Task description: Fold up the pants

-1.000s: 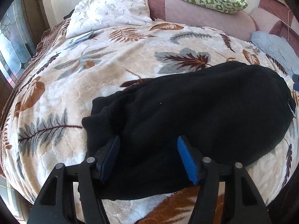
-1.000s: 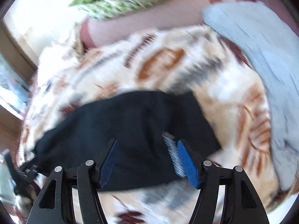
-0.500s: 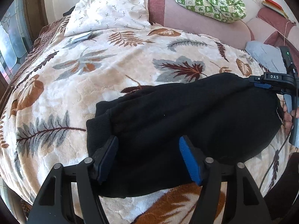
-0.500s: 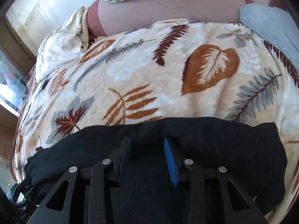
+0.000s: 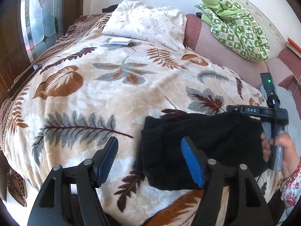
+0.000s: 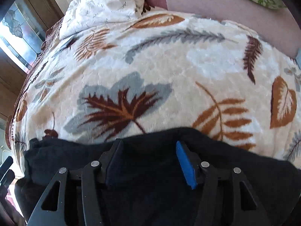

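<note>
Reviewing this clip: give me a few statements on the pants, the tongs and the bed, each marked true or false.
1. The black pants lie on a leaf-print blanket. True.
2. The left tongs are clamped on the pants. False: they are open, one finger over the blanket, the other over the pants.
3. The right tongs are open over the black fabric. True.
4. A green patterned cloth covers the pants. False: it sits at the far edge, apart from them.
5. A white pillow lies at the bed's far end. True.

This is a bedroom in a home: a bed with a leaf-pattern blanket [image 5: 116, 94], a pillow [image 5: 148, 26] and a stained-glass window [image 5: 39, 17].
</note>
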The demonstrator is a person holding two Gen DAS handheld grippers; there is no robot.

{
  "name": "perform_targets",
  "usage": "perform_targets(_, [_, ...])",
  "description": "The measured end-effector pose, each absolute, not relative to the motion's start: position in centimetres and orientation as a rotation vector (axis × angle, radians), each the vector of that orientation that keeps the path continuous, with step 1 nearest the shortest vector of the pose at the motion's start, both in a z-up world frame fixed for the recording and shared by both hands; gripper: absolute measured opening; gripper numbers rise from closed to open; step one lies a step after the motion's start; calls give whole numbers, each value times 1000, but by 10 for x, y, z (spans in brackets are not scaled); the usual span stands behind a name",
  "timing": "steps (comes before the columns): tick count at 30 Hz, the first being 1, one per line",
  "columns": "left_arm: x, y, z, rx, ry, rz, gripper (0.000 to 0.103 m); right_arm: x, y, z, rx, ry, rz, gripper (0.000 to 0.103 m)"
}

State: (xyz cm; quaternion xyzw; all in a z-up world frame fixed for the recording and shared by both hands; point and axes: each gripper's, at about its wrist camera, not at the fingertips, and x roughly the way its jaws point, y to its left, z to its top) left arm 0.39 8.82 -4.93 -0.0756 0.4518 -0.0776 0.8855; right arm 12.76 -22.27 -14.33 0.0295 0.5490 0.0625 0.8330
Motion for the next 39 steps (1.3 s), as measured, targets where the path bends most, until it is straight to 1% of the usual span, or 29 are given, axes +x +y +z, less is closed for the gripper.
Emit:
perform_targets(3, [0, 95, -47, -164, 926, -170, 69, 110, -223, -113, 100, 1101, 170, 64])
perform_targets(5, [-1, 97, -48, -166, 920, -176, 69, 77, -228, -98, 94, 1087, 203, 64])
perform_targets(10, [-7, 87, -51, -165, 923, -220, 69, -30, -267, -90, 38, 1100, 136, 64])
perform_targets(16, [-17, 67, -53, -145, 933, -258, 69, -105, -351, -81, 40, 1075, -113, 64])
perform_targets(19, [-21, 61, -54, -131, 940, -260, 69, -120, -370, -82, 88, 1070, -144, 62])
perform_targets(24, [-27, 57, -51, -107, 944, -252, 69, -113, -344, -95, 118, 1050, -36, 61])
perform_targets(26, [-28, 58, -49, -100, 944, -239, 69, -103, -316, -102, 61, 1052, 35, 61])
perform_targets(31, [-29, 69, -47, -116, 948, -204, 69, -81, -250, -124, -238, 1043, 140, 60])
perform_targets(34, [-28, 76, -46, -131, 950, -189, 69, -76, -230, -138, -387, 1052, 174, 57])
perform_targets(35, [-28, 77, -46, -136, 951, -184, 69, -76, -225, -139, -426, 1042, 179, 54])
perform_targets(36, [-27, 78, -46, -142, 953, -180, 69, -74, -223, -139, -447, 1033, 184, 46])
perform_targets(39, [-26, 79, -48, -150, 960, -177, 69, -73, -226, -133, -417, 1024, 190, 28])
